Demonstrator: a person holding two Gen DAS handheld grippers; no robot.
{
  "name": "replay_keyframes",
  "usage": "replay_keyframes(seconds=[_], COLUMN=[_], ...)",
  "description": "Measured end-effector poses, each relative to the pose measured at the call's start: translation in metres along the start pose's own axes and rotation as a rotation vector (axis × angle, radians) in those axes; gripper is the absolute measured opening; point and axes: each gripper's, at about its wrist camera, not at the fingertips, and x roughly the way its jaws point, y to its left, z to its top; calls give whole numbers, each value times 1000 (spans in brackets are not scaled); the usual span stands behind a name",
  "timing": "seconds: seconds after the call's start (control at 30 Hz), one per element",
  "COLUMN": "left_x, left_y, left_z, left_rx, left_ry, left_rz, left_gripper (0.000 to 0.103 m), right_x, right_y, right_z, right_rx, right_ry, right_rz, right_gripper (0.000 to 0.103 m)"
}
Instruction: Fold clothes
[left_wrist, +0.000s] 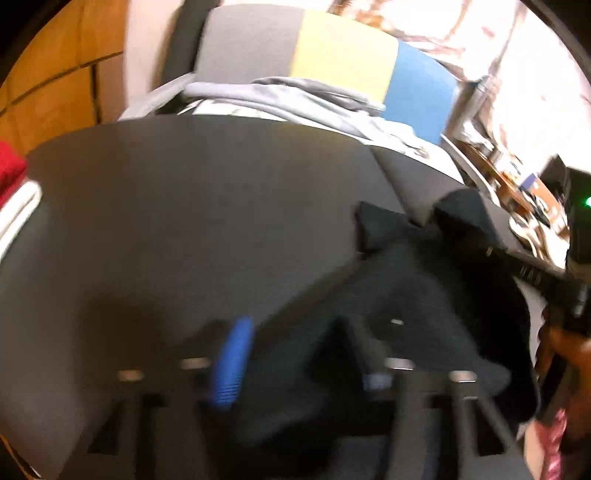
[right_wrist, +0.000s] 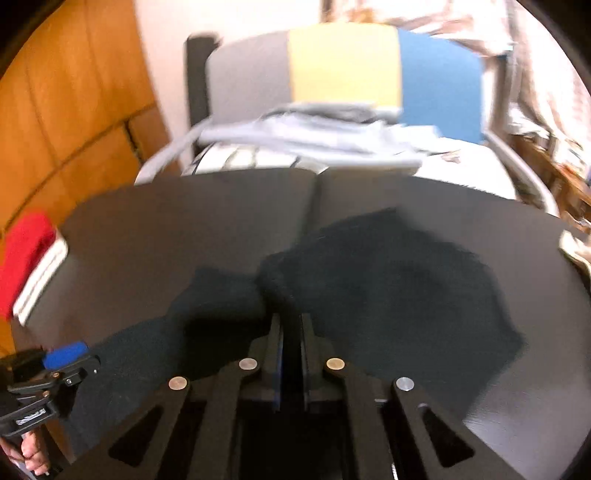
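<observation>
Right gripper (right_wrist: 291, 332): jaws together, clamped on a fold of the black garment (right_wrist: 388, 273), pinch point at the near-middle of the dark counter (right_wrist: 184, 221). From there the garment spreads flat toward the counter's right side, with a narrower strip trailing toward the near-left edge.

Left gripper (left_wrist: 303, 354): jaws partly apart, black garment (left_wrist: 424, 295) lying between the blue-padded fingers (left_wrist: 234, 365). Frame is motion-blurred, so I can't tell whether the pads actually press on the cloth. In the right wrist view the left gripper (right_wrist: 74, 356) sits at the near-left edge, at the end of that trailing strip.

Far-left corner of the counter: folded stack (right_wrist: 33, 266), red piece on top of white.

Behind the counter's far edge: chair (right_wrist: 347, 62) with grey, yellow and blue back panels, a heap of grey clothes (right_wrist: 306, 136) on its seat.
</observation>
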Motion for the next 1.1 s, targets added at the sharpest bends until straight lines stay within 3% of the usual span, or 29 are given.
replay_keyframes(seconds=[0.1, 0.33, 0.43, 0.5, 0.53, 0.57, 0.6, 0.67, 0.73, 0.77, 0.83, 0.87, 0.9, 1.03, 1.1], left_x=[-14, -54, -69, -71, -70, -64, -59, -46, -35, -29, -16, -9, -4, 20, 35], left_y=[-22, -55, -70, -83, -90, -93, -96, -98, -95, -91, -84, -80, -78, -77, -80], left_z=[0, 5, 7, 6, 5, 4, 3, 4, 10, 14, 23, 28, 31, 39, 37], left_rx=[94, 166, 205, 254, 280, 291, 302, 298, 263, 251, 237, 235, 241, 287, 327], left_ry=[-36, -107, -144, -146, -144, -134, -125, -103, -88, -82, -72, -68, -73, -56, -23], left_rz=[6, -94, -146, -163, -160, -136, -113, -58, -21, 12, 77, 107, 126, 189, 219], left_gripper=[10, 4, 4, 4, 4, 4, 4, 5, 6, 12, 40, 73, 89, 94, 95], right_x=[-37, -96, -112, -119, -123, -124, -121, -105, -84, -73, -43, -26, -13, 54, 64], right_y=[-39, -118, -145, -145, -143, -139, -129, -102, -74, -61, -40, -26, -15, 19, 7], right_z=[-10, -49, -75, -85, -87, -86, -80, -59, -34, -23, 2, 12, 17, 20, 18], right_rx=[71, 271, 334, 322, 319, 312, 297, 218, 119, 74, -24, -86, -140, -379, -362], right_ry=[-87, -175, -151, -157, -170, -182, -190, -184, -170, -162, -114, -82, -56, 116, 131], right_rz=[-33, -103, -160, -116, -80, -44, -8, 29, 51, 64, 79, 55, 20, -186, -176], right_gripper=[4, 4, 5, 8, 13, 32, 33, 48, 51, 54, 57, 57, 57, 55, 47])
